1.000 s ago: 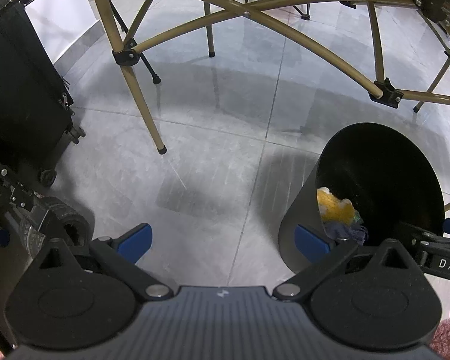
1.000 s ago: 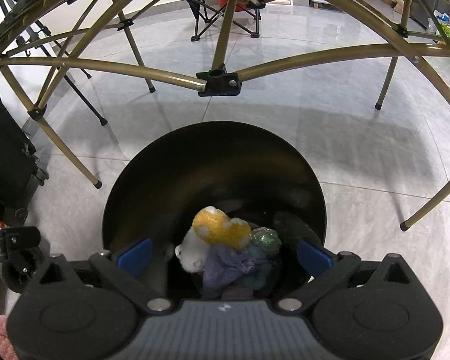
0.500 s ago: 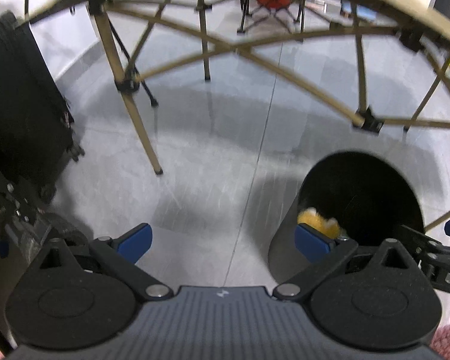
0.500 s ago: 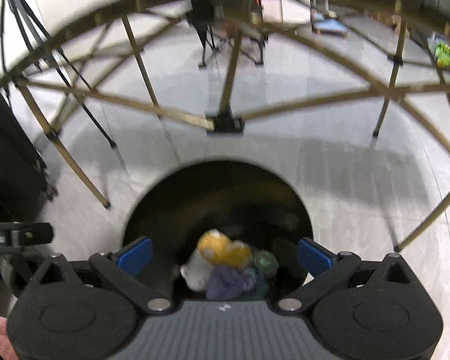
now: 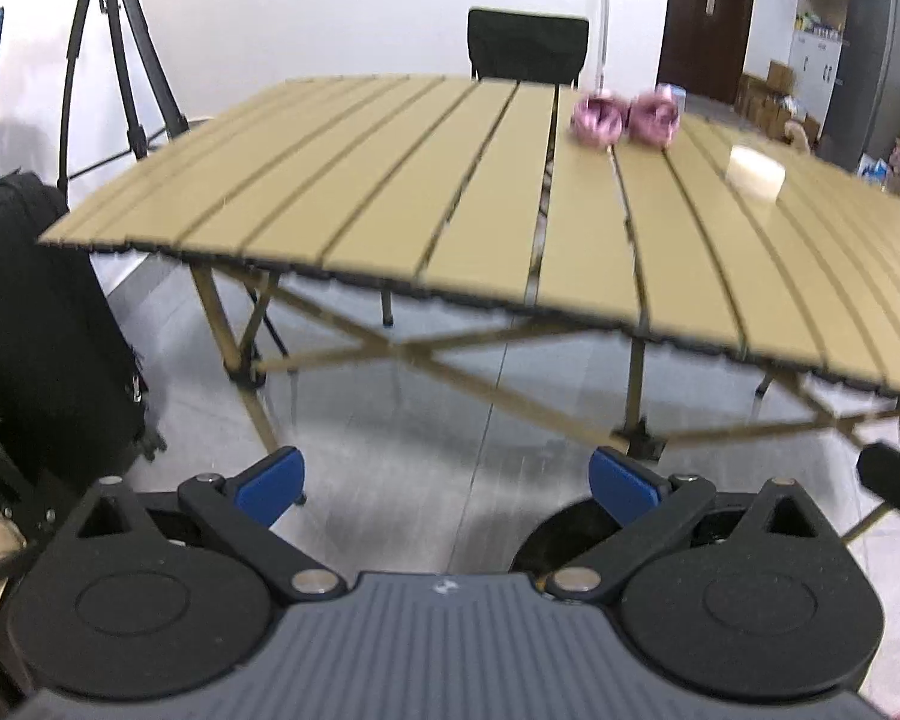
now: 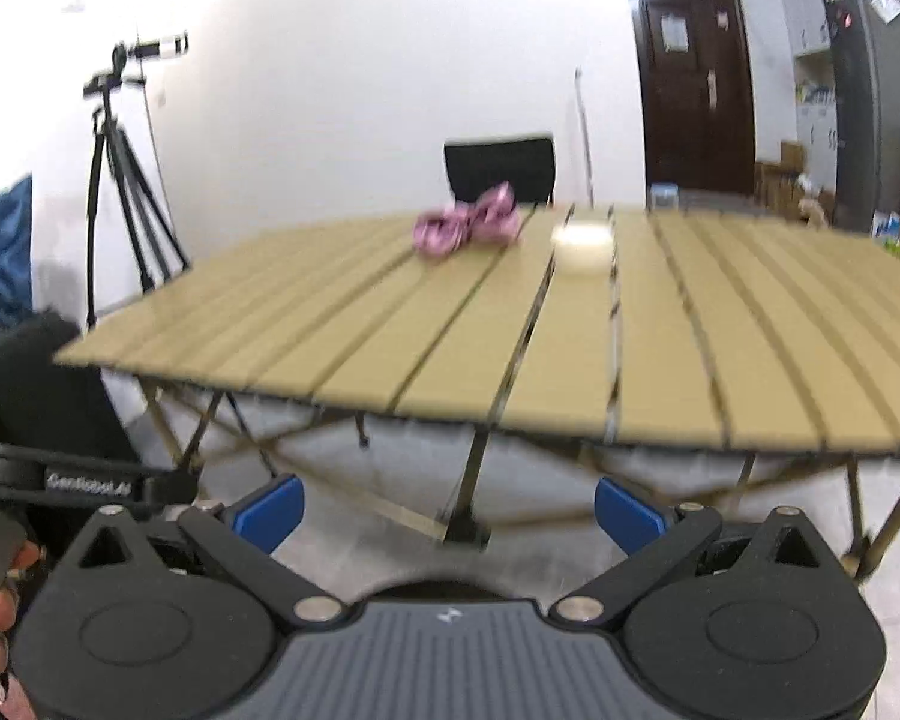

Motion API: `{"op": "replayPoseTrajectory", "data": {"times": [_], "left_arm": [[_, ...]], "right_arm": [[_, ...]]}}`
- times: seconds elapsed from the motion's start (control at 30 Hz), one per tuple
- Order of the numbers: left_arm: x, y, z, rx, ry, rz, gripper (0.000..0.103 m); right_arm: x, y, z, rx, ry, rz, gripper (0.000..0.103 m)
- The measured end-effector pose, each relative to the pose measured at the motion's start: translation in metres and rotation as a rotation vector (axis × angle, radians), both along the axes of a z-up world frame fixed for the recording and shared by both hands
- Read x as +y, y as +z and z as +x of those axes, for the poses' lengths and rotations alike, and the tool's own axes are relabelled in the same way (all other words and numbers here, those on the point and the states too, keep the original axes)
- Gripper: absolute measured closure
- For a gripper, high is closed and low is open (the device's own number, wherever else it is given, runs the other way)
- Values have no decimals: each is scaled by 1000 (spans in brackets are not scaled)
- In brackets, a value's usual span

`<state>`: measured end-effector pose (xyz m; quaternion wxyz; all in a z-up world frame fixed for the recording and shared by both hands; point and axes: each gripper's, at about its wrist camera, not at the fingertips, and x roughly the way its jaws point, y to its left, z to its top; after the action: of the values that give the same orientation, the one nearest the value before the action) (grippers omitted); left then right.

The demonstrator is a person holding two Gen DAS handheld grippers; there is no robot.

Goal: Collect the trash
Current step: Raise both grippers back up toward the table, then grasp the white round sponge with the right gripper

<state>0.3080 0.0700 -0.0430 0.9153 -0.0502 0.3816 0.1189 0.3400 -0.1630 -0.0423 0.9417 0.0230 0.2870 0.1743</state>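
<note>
Both the left tool [image 5: 444, 474] and right tool [image 6: 450, 507] hang released (nothing between their fingers); ahead on the slatted worktop [image 6: 690, 360] lie pink crumpled scraps [image 6: 465, 225] beside a white lump [image 6: 582, 240].

Near half of slatted table [image 5: 426, 192] bare; far side blocked by pink bundles [image 5: 624, 117], white block [image 5: 755, 173]; black suitcase [image 5: 36, 324] crowds left.

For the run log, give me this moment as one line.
left claw open, empty | right claw open, empty | pink items, white piece on table
</note>
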Motion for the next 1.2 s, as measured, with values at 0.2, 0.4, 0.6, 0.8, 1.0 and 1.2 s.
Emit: {"op": "replayPoseTrajectory", "data": {"times": [0.2, 0.4, 0.6, 0.8, 1.0, 1.2], "left_arm": [[-1, 32, 32, -71, -3, 11, 0], [5, 54, 78, -114, 3, -8, 0], [5, 62, 125, -141, -13, 10, 0], [4, 57, 168, -134, -39, 29, 0], [1, 53, 211, -131, -79, 26, 0], [-6, 53, 243, -126, -104, 25, 0]], "right_arm": [[-14, 31, 51, -85, -41, 21, 0], [-16, 45, 121, -126, -76, 30, 0], [-9, 38, 191, -117, -147, -44, 0], [-2, 17, 266, -21, -161, -66, 6], [7, -7, 313, 53, -205, -89, 20], [15, -19, 325, 104, -195, -97, 47]]}}
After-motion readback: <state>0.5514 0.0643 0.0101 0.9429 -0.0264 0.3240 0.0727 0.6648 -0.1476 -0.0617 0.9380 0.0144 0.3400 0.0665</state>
